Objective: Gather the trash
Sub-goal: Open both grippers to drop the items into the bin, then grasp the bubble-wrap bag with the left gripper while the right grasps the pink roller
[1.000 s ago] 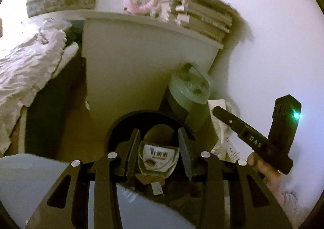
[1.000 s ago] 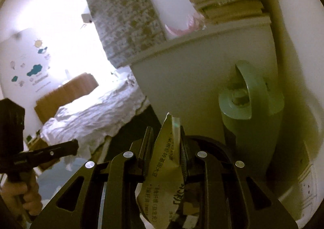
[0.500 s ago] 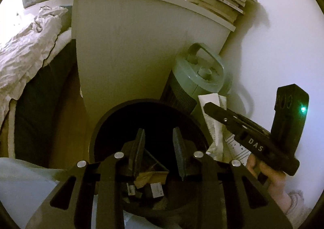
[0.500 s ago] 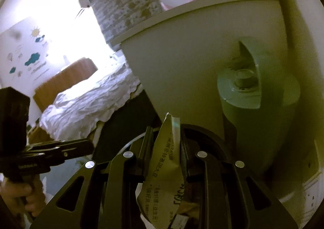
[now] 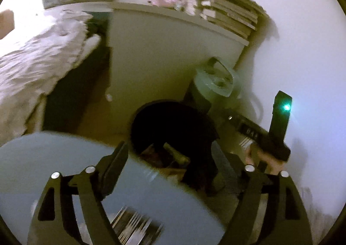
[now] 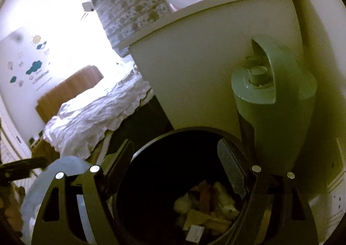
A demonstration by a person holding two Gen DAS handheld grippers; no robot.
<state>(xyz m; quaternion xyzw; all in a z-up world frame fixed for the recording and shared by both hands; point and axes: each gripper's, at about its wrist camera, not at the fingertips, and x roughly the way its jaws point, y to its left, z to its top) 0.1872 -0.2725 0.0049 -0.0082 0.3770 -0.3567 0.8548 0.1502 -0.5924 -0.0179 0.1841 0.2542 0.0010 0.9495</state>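
A round black trash bin (image 6: 151,152) stands on the floor by a white cabinet; it also shows in the left wrist view (image 5: 164,115). Crumpled wrappers and paper scraps (image 6: 207,208) lie in its bottom; the left wrist view shows some of them (image 5: 173,158). My right gripper (image 6: 176,162) is open and empty, right above the bin's mouth. My left gripper (image 5: 170,162) is open and empty, held back from the bin over a pale blue round surface (image 5: 54,158). The right gripper's body (image 5: 270,134) shows to the right of the bin in the left wrist view.
A green cylindrical appliance with a handle (image 6: 274,102) stands tight against the bin's right side. The white cabinet (image 6: 205,67) carries stacked books (image 5: 229,15) and a pink toy. A bed with white bedding (image 6: 95,115) lies to the left. A wall socket (image 6: 337,188) sits low right.
My right gripper opened and its paper wrapper dropped into the bin. My left gripper, which let go of its wrapper earlier, opened wide and pulled back from the bin.
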